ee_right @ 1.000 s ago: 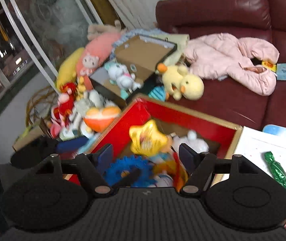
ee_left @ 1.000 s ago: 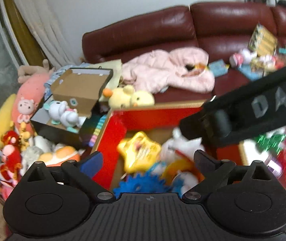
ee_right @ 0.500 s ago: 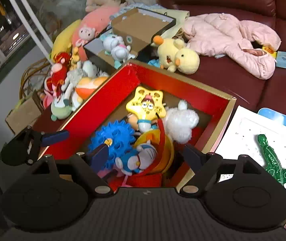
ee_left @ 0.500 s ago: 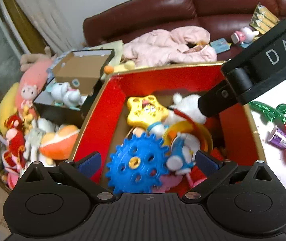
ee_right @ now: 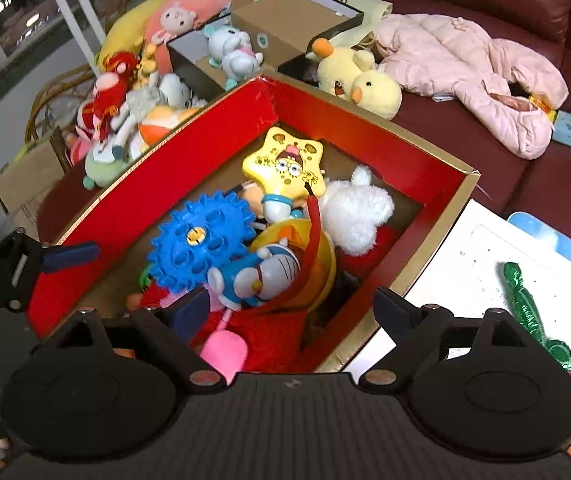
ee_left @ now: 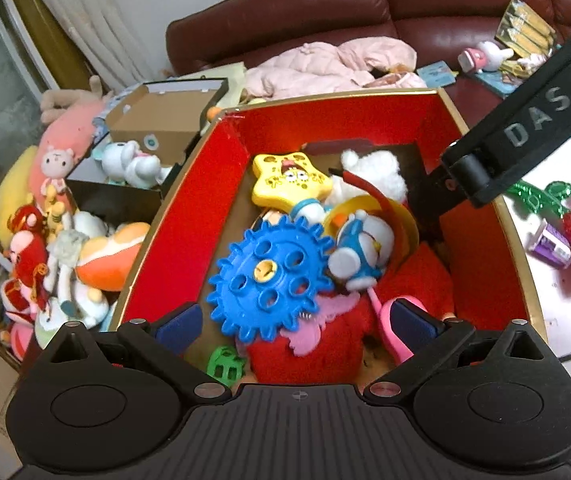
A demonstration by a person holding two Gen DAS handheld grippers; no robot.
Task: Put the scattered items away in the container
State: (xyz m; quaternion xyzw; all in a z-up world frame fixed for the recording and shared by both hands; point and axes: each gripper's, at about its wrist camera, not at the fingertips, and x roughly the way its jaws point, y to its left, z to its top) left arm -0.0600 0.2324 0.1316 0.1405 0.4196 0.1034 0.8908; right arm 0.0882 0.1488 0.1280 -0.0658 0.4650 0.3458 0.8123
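Maroon leather sofa (ee_left: pixel 425 12) runs along the back, with a pink padded jacket (ee_right: pixel 473 68) spread on its seat. Below it the red box (ee_left: pixel 189 216), gold-edged and open at the top, takes the middle of both views and already holds a heap of toys. Beside the box on the right lies the white bench (ee_right: pixel 465 264), carrying a green foil toy (ee_right: pixel 525 300) and a small purple item (ee_left: pixel 551 242) that lie outside the box. Inside, a blue gear wheel (ee_left: pixel 269 276) leans against a Doraemon figure (ee_left: pixel 359 248) resting in a yellow bowl (ee_right: pixel 317 276); behind them sit a white plush (ee_right: pixel 359 212) and a yellow star toy (ee_left: pixel 289 178). Both sets of fingers hover above the box: the left gripper (ee_left: pixel 295 322) is spread wide and empty, and the right gripper (ee_right: pixel 291 308) is likewise wide apart, holding nothing.
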